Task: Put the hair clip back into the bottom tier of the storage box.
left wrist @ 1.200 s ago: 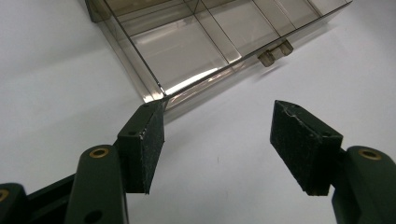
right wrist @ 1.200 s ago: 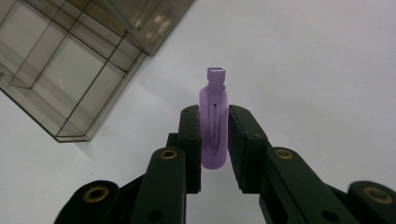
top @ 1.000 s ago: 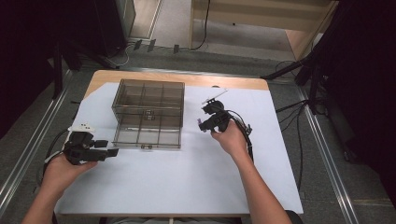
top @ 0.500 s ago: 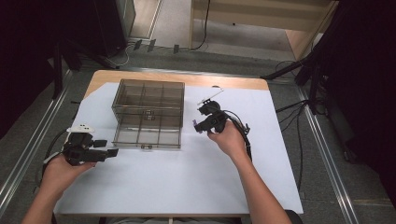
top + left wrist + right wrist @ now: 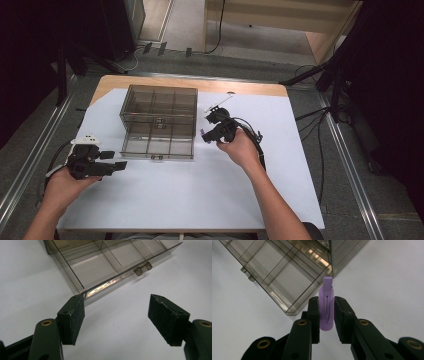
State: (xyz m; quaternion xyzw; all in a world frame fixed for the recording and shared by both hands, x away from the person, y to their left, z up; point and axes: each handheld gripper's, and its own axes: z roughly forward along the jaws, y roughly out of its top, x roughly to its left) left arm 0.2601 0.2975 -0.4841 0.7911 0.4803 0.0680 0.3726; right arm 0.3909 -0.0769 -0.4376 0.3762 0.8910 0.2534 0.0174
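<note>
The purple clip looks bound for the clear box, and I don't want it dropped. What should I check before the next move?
1. Right gripper shut on the purple clip: ok.
2. Clip held between both pads, its tip sticking out: ok.
3. Divided box lying flat on the white sheet: ok.
4. Box open to take the clip: cannot tell.
5. Left gripper open, holding nothing, near the box's front corner: ok.

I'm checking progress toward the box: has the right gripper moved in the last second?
Yes. In the high view the right gripper, shut on the purple clip, has drifted slightly left toward the clear compartment box, which has stayed put on the white sheet.
</note>
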